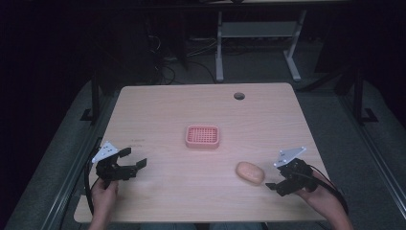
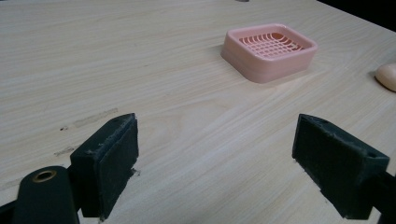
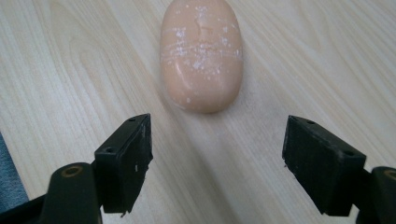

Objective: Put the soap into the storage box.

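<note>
An oval bar of soap [image 3: 201, 53], peach-orange and smooth with rounded ends, lies flat on the tabletop [image 1: 167, 110] toward its near right part. Its top carries pale whitish scuffs and specks, seen in the right gripper view. Straight before it, with a strip of bare wood between, the right tongs [image 3: 217, 163] stand wide apart with nothing between them; their inner faces are flat black blocks with a slightly rough, worn edge. In the high view these right tongs [image 1: 274, 184] sit just right of the soap [image 1: 249, 173], held in the person's right hand [image 1: 313, 189], with a grey three-cornered plate on top.

Near the middle of the tabletop, well apart from the soap, rests a pink soap dish [image 1: 202, 136]: a shallow rounded rectangle of plastic with a slotted grid floor and a thick rim. The left gripper view shows the same soap dish [image 2: 269, 51] ahead and to the right.

The left tongs [image 2: 215, 163] are also spread wide and hold nothing, their black pads fuzzy at the edges. In the high view the left tongs [image 1: 136, 158] are at the near left, gripped by the left hand [image 1: 103, 191].

The tabletop is pale wood-grain laminate with rounded corners and a round cable hole [image 1: 239, 96] near its far edge.
</note>
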`<state>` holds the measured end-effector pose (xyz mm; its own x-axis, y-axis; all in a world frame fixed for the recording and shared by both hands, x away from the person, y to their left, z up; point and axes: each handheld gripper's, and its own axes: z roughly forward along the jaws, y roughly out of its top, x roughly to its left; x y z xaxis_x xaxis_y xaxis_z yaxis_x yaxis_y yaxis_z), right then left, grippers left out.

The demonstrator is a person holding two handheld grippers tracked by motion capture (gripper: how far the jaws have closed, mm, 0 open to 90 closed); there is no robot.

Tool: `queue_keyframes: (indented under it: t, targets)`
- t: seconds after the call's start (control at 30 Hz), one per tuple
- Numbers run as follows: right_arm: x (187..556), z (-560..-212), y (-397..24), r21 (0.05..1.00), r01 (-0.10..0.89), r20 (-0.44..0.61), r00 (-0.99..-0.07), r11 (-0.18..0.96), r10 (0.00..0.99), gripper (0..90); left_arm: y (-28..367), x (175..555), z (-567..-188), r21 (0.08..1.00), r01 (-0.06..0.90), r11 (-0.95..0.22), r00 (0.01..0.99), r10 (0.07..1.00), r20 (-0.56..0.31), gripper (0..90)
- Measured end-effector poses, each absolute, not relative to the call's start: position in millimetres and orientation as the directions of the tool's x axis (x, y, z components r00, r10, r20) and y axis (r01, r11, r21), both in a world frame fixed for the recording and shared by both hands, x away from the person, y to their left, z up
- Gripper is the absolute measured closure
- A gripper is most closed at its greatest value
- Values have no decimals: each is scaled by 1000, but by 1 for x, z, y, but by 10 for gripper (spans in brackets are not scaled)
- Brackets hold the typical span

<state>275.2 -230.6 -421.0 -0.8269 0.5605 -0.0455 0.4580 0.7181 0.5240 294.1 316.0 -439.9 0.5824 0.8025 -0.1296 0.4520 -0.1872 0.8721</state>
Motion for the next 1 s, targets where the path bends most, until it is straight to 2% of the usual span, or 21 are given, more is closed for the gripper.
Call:
queue_keyframes:
  t: [1.0]
  targets:
    - [301,-412,-189,457,400,-63,-877,795,477,233,317,294,-439,873,452,-185,583,802,-131,142]
